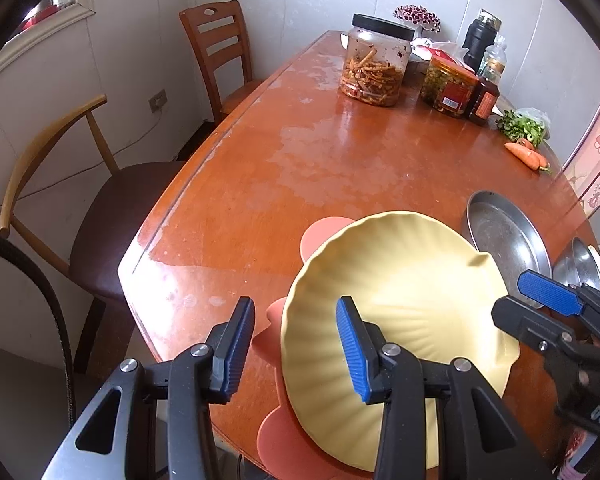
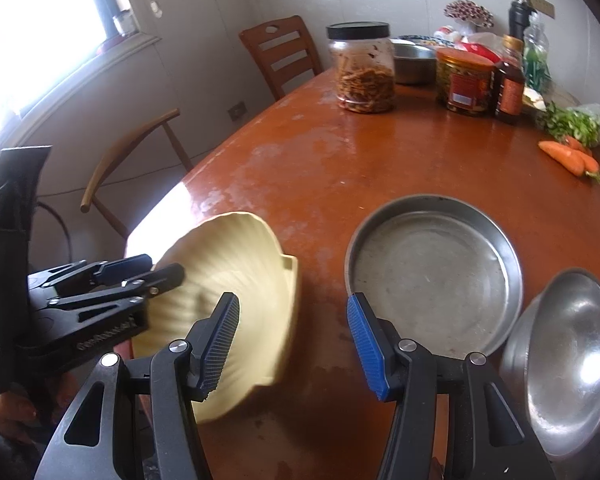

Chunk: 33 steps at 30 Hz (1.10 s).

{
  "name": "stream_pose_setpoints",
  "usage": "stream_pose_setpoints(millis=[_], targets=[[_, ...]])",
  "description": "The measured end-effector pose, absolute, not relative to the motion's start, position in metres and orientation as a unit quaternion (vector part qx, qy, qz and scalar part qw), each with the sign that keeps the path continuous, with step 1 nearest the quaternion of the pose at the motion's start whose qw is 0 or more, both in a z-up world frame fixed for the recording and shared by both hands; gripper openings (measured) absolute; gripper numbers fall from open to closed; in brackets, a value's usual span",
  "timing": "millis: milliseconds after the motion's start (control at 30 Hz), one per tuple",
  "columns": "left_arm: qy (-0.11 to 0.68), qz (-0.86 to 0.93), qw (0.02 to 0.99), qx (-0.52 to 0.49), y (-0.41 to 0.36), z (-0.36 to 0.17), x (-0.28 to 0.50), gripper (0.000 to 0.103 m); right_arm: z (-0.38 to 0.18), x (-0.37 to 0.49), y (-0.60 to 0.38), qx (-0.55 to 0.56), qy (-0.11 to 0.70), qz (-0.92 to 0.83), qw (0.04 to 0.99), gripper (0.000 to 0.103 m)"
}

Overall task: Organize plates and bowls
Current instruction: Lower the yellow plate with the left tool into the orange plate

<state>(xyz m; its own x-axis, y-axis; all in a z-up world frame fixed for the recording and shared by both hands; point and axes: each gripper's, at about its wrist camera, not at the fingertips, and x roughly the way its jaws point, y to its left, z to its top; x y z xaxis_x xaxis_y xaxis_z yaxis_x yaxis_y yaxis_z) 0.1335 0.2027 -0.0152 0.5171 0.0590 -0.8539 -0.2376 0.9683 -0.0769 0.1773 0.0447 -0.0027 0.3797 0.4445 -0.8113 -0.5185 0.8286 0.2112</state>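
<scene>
The wooden counter (image 1: 300, 152) carries a yellow shell-shaped plate (image 1: 400, 300) tilted over a pink scalloped plate (image 1: 324, 232) at the near edge. Right of them lie a steel pan (image 2: 432, 272) and steel bowl (image 2: 560, 360). Both the left gripper (image 1: 296, 352) and right gripper (image 2: 292, 344) have jaws wide, holding nothing. Centring the yellow plate before letting it settle should nest it squarely.

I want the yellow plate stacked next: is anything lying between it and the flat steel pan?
Nothing visible does: only a strip of bare wooden table lies between the yellow scalloped plate and the round steel pan.
</scene>
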Motion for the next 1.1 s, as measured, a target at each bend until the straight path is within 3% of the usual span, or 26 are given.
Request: stream_pose_setpoints(millis=[167,667,1100], targets=[[0.476,0.096,0.868,-0.103,0.21,-0.01,0.129,0.049,-0.01,0.185,0.034,-0.032,0.488,0.28,0.826,0.058],[0.472,0.08,0.872,-0.103,0.201,-0.003,0.12,0.049,-0.025,0.189,0.019,0.009,0.545,0.311,0.778,0.062],[0.487,0.072,0.867,-0.071,0.177,-0.015,0.122,0.05,-0.016,0.165,0.009,0.002,0.537,0.338,0.773,0.071]])
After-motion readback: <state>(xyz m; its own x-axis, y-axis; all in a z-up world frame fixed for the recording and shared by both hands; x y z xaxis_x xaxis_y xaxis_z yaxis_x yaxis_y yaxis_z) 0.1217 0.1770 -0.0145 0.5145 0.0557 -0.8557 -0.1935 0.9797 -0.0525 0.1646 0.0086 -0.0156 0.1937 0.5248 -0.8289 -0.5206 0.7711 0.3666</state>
